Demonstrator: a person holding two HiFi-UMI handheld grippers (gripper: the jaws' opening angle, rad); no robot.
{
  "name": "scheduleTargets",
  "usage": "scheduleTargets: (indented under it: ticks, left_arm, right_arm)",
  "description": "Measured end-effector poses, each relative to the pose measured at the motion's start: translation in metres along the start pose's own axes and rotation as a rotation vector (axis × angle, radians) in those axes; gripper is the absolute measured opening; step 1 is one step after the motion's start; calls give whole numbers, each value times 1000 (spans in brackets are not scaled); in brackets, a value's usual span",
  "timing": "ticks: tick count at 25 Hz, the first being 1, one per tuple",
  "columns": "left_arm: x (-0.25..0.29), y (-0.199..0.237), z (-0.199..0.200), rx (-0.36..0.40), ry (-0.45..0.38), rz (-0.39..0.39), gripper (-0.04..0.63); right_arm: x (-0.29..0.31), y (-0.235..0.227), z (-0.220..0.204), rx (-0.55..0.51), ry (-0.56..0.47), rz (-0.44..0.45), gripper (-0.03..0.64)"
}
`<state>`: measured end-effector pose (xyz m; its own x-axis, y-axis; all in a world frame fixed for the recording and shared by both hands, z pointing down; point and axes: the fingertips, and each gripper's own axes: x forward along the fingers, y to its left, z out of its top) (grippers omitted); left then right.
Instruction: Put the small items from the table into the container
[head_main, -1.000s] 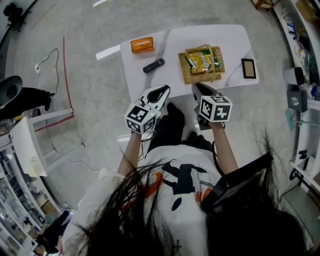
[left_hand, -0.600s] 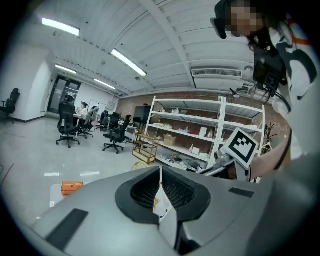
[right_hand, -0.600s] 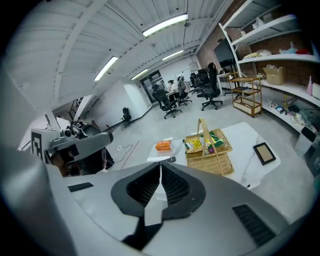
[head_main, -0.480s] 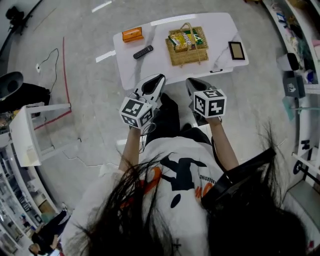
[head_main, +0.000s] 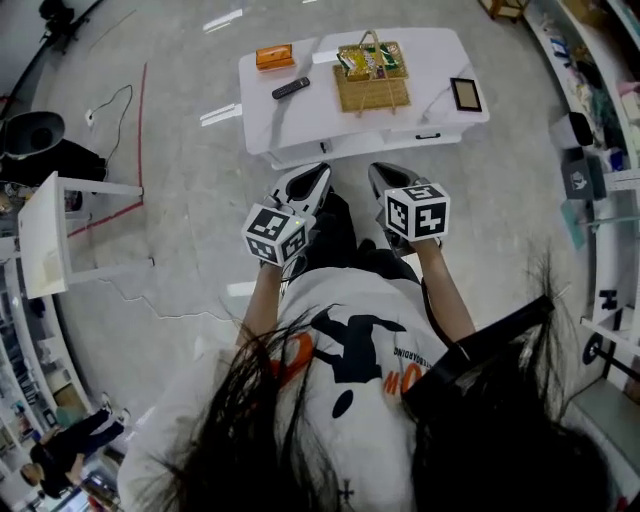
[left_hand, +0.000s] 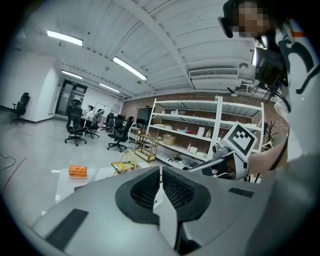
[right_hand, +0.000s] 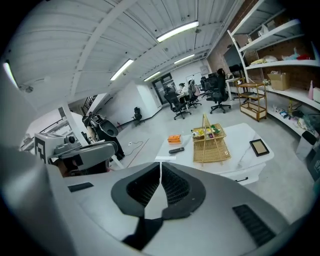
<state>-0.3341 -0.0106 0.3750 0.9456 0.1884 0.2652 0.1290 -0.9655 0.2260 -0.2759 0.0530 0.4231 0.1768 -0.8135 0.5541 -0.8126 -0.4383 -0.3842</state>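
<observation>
Three small items lie on the white counter (head_main: 435, 58): an orange box (head_main: 274, 57), a black remote (head_main: 291, 88) and a dark-framed flat panel (head_main: 465, 94). They lie around a wicker basket (head_main: 372, 97) holding snack packets (head_main: 370, 62). Well short of the counter, the left gripper (left_hand: 161, 171) and right gripper (right_hand: 160, 167) both have their fingers pressed together, empty.

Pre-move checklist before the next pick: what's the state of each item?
1. Left claw empty: ok, shut on nothing.
2. Right claw empty: ok, shut on nothing.
3. Claws open for a pick: not ok, both shut.
4. Basket upright on table: ok.
5. Orange box, remote, black frame in basket: not ok, all lie on the table.
6. Table within reach: not ok, both claws are well short of it.
</observation>
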Motion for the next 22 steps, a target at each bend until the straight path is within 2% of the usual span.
scheduleTargets:
  ticks: [5, 11, 22]
  left_arm:
    - [-21, -14, -7, 17, 4, 26, 9]
    - [-29, -10, -3, 38, -4, 39, 9]
    - [-21, -7, 6, 77, 10, 10, 9]
  right_arm:
    - [-18, 18, -9, -38, -1, 34, 25]
    - [-19, 30, -6, -73, -14, 51, 25]
    - [-13, 32, 1, -84, -14, 42, 23]
